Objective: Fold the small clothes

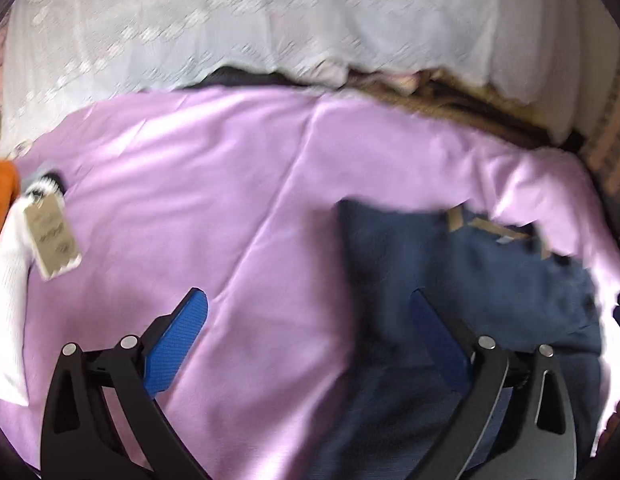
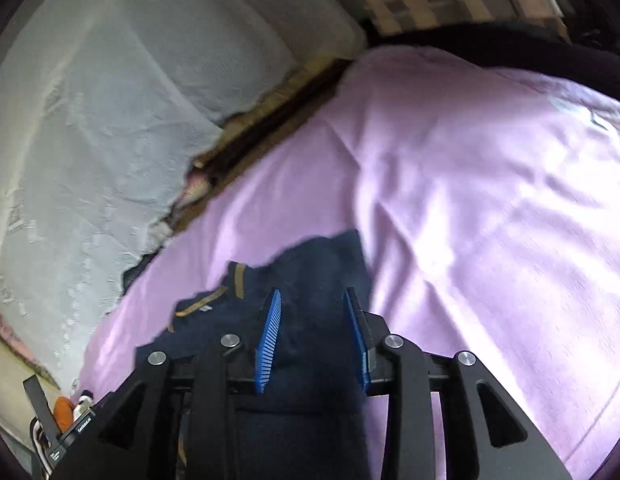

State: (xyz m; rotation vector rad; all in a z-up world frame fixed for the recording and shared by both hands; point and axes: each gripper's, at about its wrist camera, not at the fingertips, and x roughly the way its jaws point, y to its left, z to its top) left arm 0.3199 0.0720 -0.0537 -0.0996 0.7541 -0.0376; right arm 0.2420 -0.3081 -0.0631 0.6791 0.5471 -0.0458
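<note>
Your right claw (image 2: 312, 300) sits low over the navy garment (image 2: 310, 264), blue pads part open; navy cloth lies between them, neither pad pressing it. Tan-trimmed edge (image 2: 233, 276) lies just left of the left pad. Your left claw (image 1: 310, 304) is spread wide with nothing held; lilac sheet (image 1: 229, 184) lies under its left finger, the navy garment (image 1: 450, 256) under its right. White tagged garment (image 1: 13, 264) lies far left of it, beside orange cloth (image 1: 1, 196). White lace cover (image 1: 229, 20) lies beyond.
</note>
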